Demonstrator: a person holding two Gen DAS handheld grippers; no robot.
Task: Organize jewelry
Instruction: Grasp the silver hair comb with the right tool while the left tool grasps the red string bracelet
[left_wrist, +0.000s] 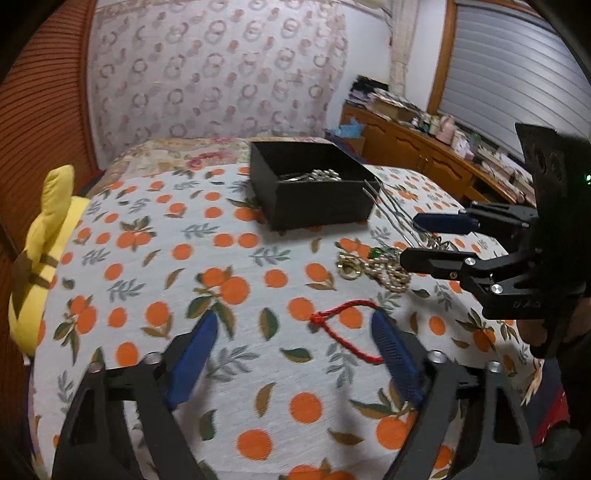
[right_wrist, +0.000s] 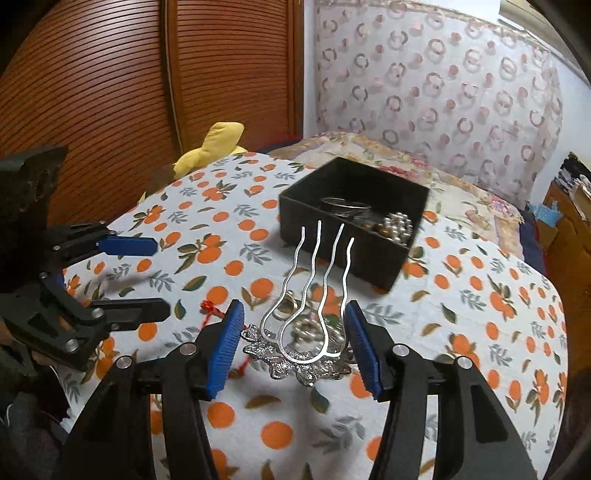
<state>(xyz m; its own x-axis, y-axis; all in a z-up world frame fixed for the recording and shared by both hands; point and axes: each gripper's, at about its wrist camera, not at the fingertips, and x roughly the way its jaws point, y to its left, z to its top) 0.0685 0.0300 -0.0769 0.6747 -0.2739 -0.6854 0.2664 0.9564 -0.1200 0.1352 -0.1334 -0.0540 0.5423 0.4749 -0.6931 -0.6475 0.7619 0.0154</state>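
Your right gripper (right_wrist: 291, 347) is wide open around the ornate head of the silver comb (right_wrist: 314, 295), which looks raised, prongs aimed at the box (right_wrist: 295, 210), so I can't tell what's holding it; pinch that head squarely, since the prongs would likely slip or snag the pile of rings and beads (left_wrist: 373, 269) beneath. Left gripper (left_wrist: 295, 354) is also wide open, over the red cord (left_wrist: 343, 325). The box already has a bangle and pearly beads (right_wrist: 397, 225), so drop the comb flat alongside them.
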